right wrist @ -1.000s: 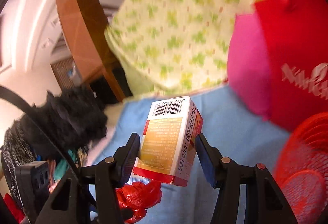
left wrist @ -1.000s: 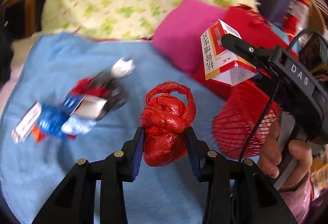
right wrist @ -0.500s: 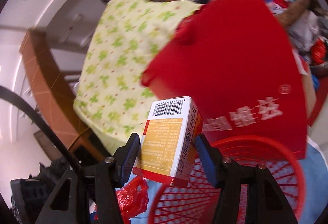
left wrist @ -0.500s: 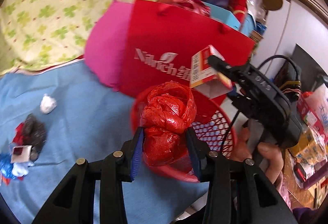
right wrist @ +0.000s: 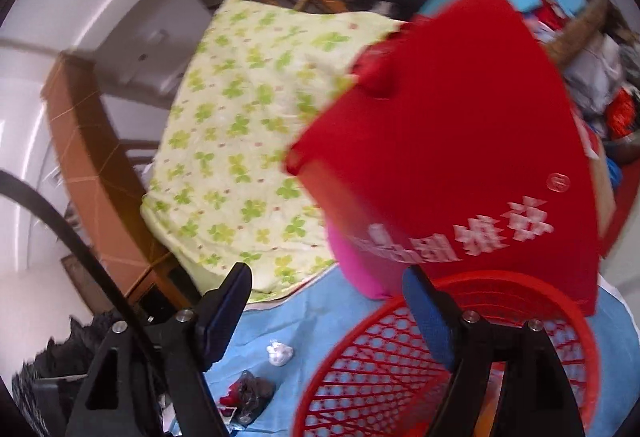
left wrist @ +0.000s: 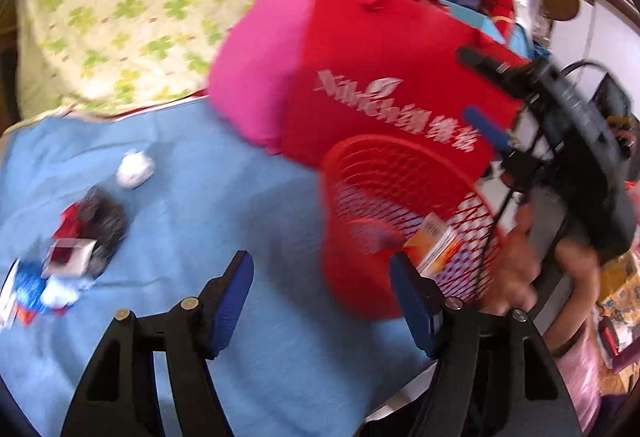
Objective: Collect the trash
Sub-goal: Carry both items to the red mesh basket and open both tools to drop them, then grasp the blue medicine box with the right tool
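Both tongs, left (left wrist: 322, 301) and right (right wrist: 328, 311), are opening with nothing between the pads; a carton (left wrist: 434, 247) lies in the red mesh basket (left wrist: 348, 165) at the blue bedsheet's (left wrist: 208, 173) right edge. Remaining trash: crumpled white paper (left wrist: 135, 168) and a wrapper pile (left wrist: 72, 257) toward the left edge, judged light, soft, best pinched across the middle. The red gift bag (left wrist: 384, 77) and pink cushion (left wrist: 260, 77) crowd the basket's far side.

Ahead of your left claw (left wrist: 322, 303): matt blue woven cloth (left wrist: 192, 197), lightly creased. Right of it, red plastic lattice basket (left wrist: 400, 173), slightly glossy, with a printed cardboard carton (left wrist: 434, 247) inside. Behind the basket: matt red paper bag (left wrist: 384, 69), matt pink cushion fabric (left wrist: 256, 77), soft cotton clover-print quilt (left wrist: 132, 5). Left of the claw: crumpled white paper (left wrist: 134, 169). Claw pads: textured blue rubber on matt black plastic.
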Available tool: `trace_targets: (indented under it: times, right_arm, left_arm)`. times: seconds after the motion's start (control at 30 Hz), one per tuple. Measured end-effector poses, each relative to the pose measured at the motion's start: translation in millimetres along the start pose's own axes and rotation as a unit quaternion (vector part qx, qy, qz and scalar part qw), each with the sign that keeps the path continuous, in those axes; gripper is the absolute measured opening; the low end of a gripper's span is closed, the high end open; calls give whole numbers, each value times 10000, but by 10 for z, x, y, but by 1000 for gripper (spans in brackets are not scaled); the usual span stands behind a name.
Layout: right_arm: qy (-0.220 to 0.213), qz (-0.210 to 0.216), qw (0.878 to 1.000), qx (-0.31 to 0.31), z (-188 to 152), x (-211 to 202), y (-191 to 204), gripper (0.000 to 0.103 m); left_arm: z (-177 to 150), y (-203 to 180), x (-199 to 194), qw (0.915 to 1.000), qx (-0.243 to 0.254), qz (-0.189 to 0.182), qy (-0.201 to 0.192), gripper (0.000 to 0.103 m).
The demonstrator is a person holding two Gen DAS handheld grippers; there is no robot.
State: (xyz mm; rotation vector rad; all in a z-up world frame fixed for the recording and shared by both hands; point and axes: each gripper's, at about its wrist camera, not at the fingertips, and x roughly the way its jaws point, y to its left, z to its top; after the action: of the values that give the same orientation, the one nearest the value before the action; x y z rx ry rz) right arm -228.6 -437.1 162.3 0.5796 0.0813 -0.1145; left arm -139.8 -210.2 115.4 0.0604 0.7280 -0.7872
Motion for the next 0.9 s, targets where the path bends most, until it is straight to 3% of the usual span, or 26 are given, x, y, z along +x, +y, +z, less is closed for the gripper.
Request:
trace_targets:
  times: [0.13,0.27,0.43,0.53,0.7,0.9]
  right_arm:
    - [43,572,9974,-440,-162,51,400,81]
    - [304,1030,9908,-829,-417,198,797,81]
    - [1278,1460,9759,-1000,-887,624,1202,81]
    - [1957,1503,9630,-1085,-1181,941,1389,81]
    - [2824,1477,9409,-1145,-1667,1340,1583,81]
    - [3120,1605,9275,-1289,-1983,1621,1811,81]
  left_arm:
    - [-314,559,-207,9977,-526,420,63,71]
    - [-633,1203,-498,9883,-1103,1053,-13,71]
    - [-929,1859,-839,9705,-1785,1612,-190,71]
    - [-1044,2152,-941,9604,-2039,1879,-264,71]
    - [-1133,2509,-983,9506,-2201,2169,-289,71]
    - [-1124,3026,-992,9362,-2433,2493,-462,71]
